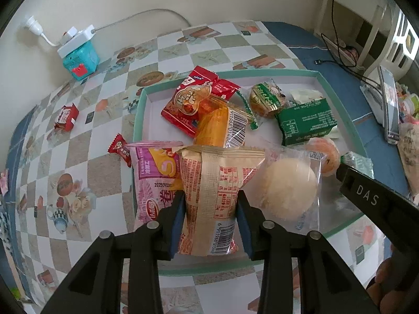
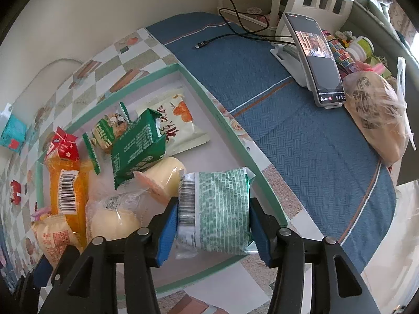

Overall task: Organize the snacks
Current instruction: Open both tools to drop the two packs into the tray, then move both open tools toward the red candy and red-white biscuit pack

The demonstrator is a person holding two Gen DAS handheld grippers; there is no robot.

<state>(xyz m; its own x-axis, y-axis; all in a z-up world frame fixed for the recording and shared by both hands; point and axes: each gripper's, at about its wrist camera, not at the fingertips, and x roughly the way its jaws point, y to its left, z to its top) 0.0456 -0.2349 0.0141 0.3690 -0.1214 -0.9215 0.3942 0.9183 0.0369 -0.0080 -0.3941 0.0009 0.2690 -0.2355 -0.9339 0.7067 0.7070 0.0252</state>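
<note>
Left wrist: pink packet [image 1: 154, 183], round bun [image 1: 288, 188] flank gripped beige packet [image 1: 217, 196].

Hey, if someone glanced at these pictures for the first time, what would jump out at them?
Each claw grips a snack over the green-rimmed tray: the left claw a beige packet, the right claw a green-printed packet. Behind them, bright wrappers pile in the tray, and a phone stands on the blue cloth.
</note>
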